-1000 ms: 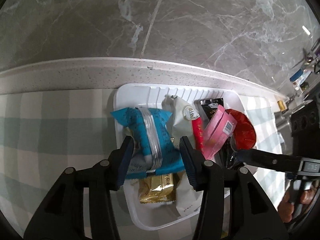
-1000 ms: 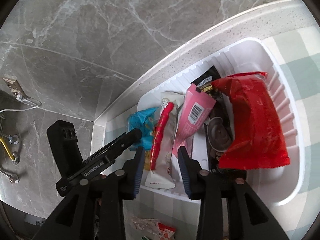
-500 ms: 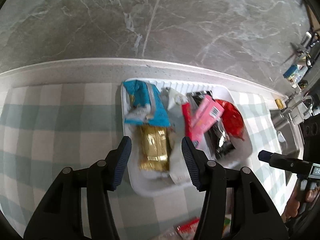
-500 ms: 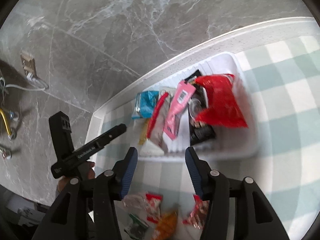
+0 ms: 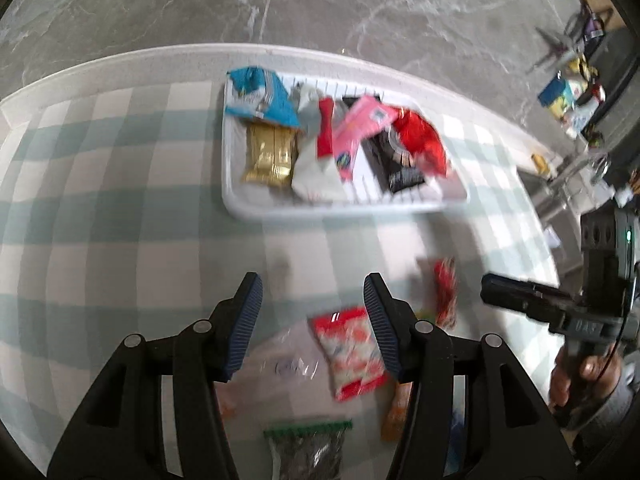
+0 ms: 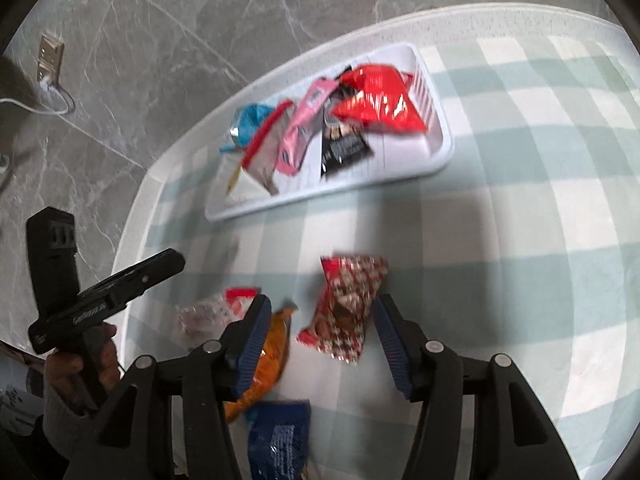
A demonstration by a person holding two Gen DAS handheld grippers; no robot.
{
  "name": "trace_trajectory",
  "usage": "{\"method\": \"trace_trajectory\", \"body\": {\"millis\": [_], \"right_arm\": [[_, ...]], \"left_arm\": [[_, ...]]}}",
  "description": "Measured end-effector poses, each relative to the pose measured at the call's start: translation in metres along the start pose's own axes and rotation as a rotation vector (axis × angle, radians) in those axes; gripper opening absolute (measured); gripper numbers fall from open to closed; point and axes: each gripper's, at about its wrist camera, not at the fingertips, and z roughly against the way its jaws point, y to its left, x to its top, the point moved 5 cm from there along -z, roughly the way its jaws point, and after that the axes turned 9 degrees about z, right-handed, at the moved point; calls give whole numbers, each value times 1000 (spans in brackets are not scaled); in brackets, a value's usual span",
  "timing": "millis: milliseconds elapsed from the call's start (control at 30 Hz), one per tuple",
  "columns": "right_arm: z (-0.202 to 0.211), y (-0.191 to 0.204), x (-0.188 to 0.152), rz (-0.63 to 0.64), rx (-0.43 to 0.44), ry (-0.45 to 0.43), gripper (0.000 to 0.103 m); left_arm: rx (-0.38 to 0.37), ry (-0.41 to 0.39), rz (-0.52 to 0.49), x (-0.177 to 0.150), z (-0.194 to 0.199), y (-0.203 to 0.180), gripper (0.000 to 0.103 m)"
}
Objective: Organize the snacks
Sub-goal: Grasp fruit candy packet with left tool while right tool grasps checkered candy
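Note:
A white tray (image 5: 280,212) (image 6: 444,148) at the back of the checked cloth holds several snack packs: blue (image 5: 260,96), gold (image 5: 270,156), pink (image 5: 356,132), black (image 5: 400,164) and red (image 5: 420,140). My left gripper (image 5: 312,320) is open and empty above a red-and-white pack (image 5: 352,352) and a clear pack (image 5: 284,364). My right gripper (image 6: 320,340) is open and empty, its jaws on either side of a red patterned pack (image 6: 348,312) lying on the cloth.
Loose on the cloth near me lie an orange pack (image 6: 268,364), a blue pack (image 6: 280,440), a green-topped dark bag (image 5: 308,452) and a red pack (image 5: 446,292). A grey marble wall runs behind the counter. Clutter (image 5: 568,96) stands at the far right.
Both grippers have pulled back from the tray toward me and now hang over the loose snacks. The left gripper has left the blue pack in the tray.

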Motion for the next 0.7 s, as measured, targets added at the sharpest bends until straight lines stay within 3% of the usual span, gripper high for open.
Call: {"method": "trace_trajectory", "body": {"millis": [233, 700], "right_arm": [[-13, 2, -11, 21, -28, 27, 58], [-32, 2, -11, 59, -100, 52, 58]], "left_arm": [[75, 19, -68, -28, 4, 9, 51], [19, 106, -151, -55, -26, -28, 51]]}}
